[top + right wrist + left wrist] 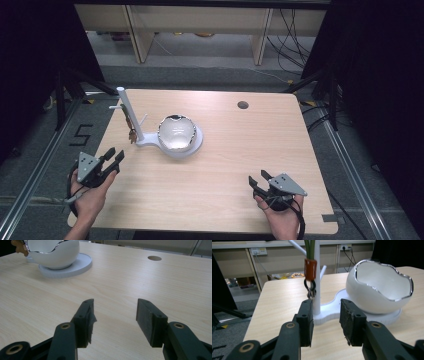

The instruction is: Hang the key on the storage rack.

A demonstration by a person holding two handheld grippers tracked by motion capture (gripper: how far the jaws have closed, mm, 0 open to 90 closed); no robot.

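Held at the table's near-left edge: left gripper, released, nothing between its jaws, aimed at the white stand. Revealed close up in the left gripper view: a keychain hanging from the stand's post, brown tag on green cord with a dark metal clasp beneath, dangling just beyond the left jaw's tip. Merely a small brownish shape in the high view. Just right of the post, on the same white base: egg-shaped bowl, silver-rimmed. Far right, near edge: right gripper, released, over bare wood.
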